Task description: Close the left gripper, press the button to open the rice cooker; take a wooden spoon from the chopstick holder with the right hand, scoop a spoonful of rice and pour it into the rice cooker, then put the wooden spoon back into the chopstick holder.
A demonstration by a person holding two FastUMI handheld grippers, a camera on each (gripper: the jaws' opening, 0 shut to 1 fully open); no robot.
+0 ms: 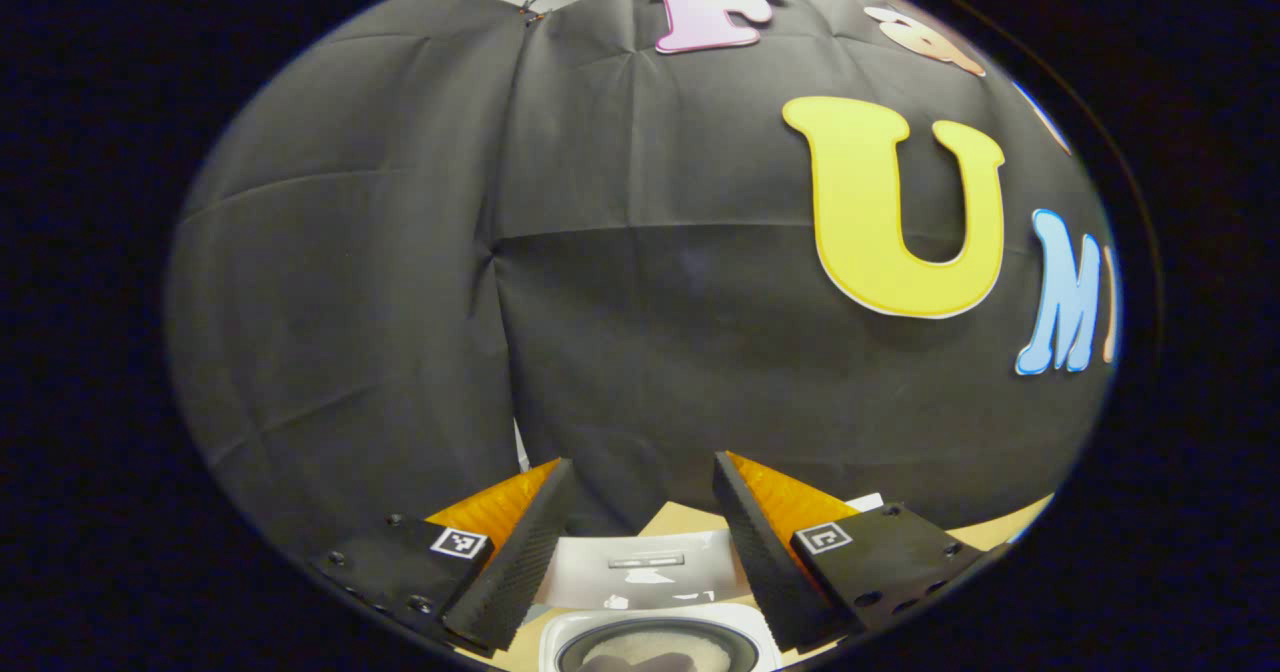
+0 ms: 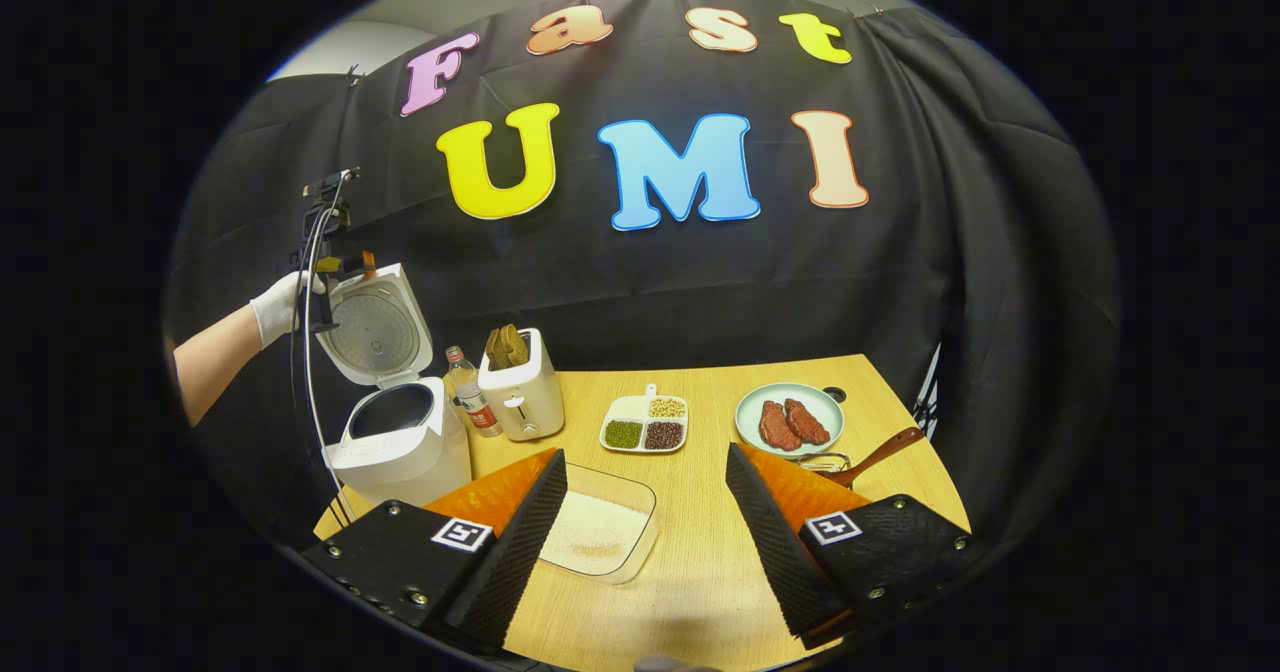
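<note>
Left gripper (image 1: 640, 477): fingers apart, nothing between them, above the open rice cooker (image 1: 655, 642)
Right gripper (image 2: 645, 467): fingers apart, holding nothing, over the table's (image 2: 700, 572) near edge
Rice cooker: lid up, at the table's left edge; a gloved hand (image 2: 275, 307) is at the lid
Rice tray (image 2: 600, 532): near edge, just beside the cooker

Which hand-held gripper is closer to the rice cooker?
Left. The left hand-held gripper hangs open right above the open rice cooker, beside its raised lid. The right hand-held gripper hangs open farther off, over the rice tray.
</note>
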